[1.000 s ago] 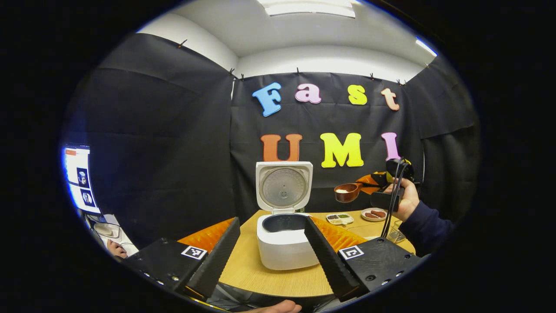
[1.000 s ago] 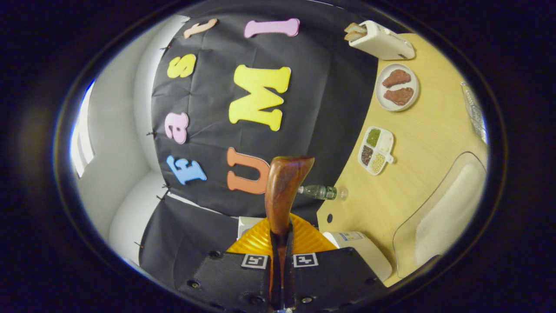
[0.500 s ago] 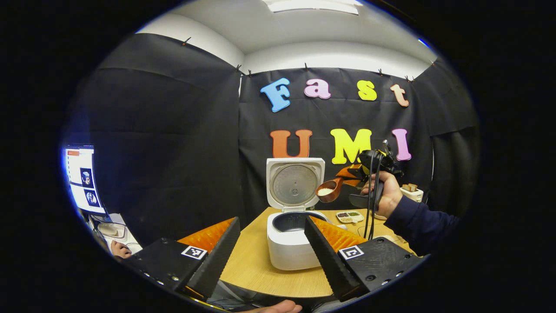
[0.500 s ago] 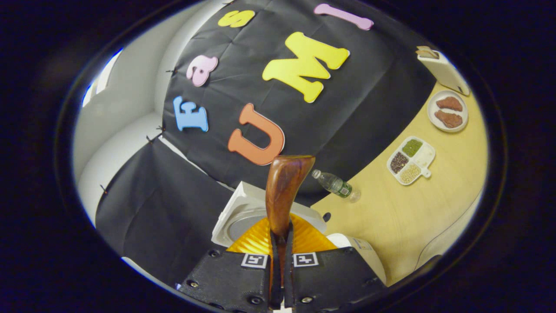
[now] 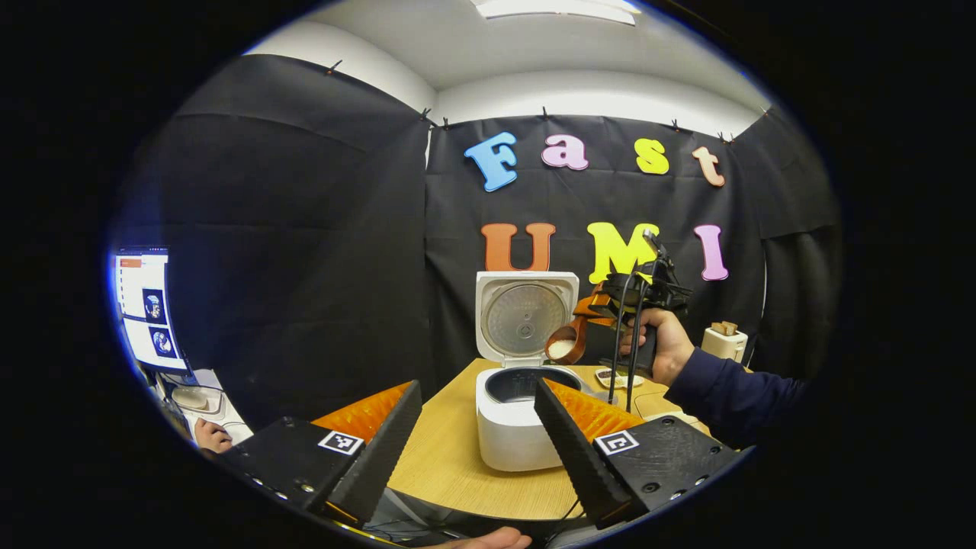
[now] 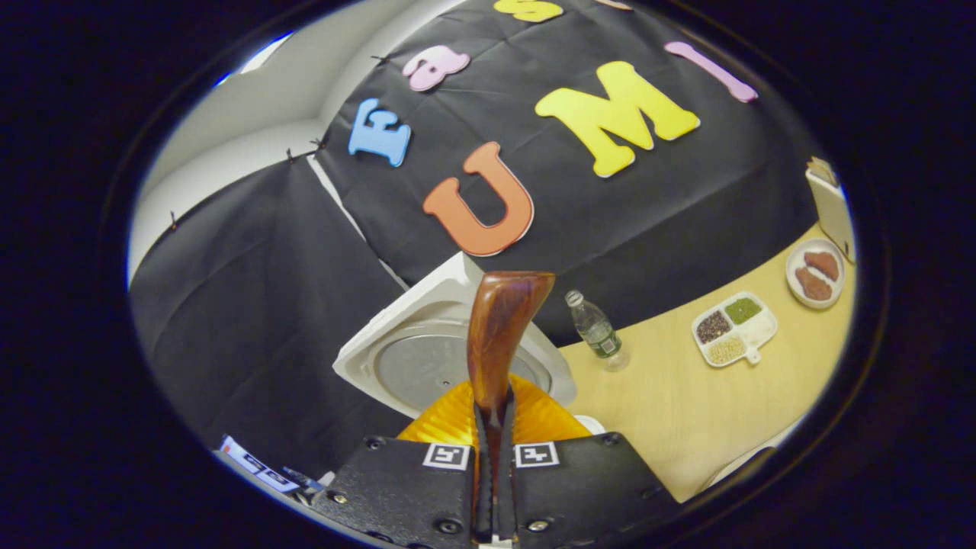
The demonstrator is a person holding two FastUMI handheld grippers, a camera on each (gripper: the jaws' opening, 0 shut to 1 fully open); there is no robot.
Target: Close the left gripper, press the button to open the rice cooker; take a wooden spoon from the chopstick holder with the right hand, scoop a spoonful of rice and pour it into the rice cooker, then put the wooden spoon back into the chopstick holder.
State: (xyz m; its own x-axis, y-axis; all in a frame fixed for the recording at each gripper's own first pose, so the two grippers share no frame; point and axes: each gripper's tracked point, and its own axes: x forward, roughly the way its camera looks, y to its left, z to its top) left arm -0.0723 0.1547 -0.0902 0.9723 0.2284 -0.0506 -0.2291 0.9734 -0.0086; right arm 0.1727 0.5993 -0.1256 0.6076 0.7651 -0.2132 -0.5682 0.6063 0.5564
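The white rice cooker (image 5: 509, 438) stands on the wooden table (image 5: 450, 473) with its lid (image 5: 526, 316) up and its dark pot open. My left gripper (image 5: 476, 387) is open in front of it, holding nothing. A hand (image 5: 662, 345) holds my right gripper (image 5: 602, 305) to the right of the lid. That gripper is shut on the handle of the wooden spoon (image 5: 563, 348). The spoon's bowl holds white rice and tips down just over the pot's right rim. In the right gripper view the spoon (image 6: 499, 335) juts from the gripper (image 6: 492, 415) in front of the lid (image 6: 427, 366).
A water bottle (image 6: 598, 332), a divided dish of grains (image 6: 732, 328), a plate with brown pieces (image 6: 816, 273) and a white toaster (image 6: 831, 202) stand on the table (image 6: 671, 412) right of the cooker. A monitor (image 5: 145, 313) glows at the far left.
The right gripper has carried the spoon left from the table's right side to the cooker and tipped its bowl downward over the pot. The left gripper has stayed open.
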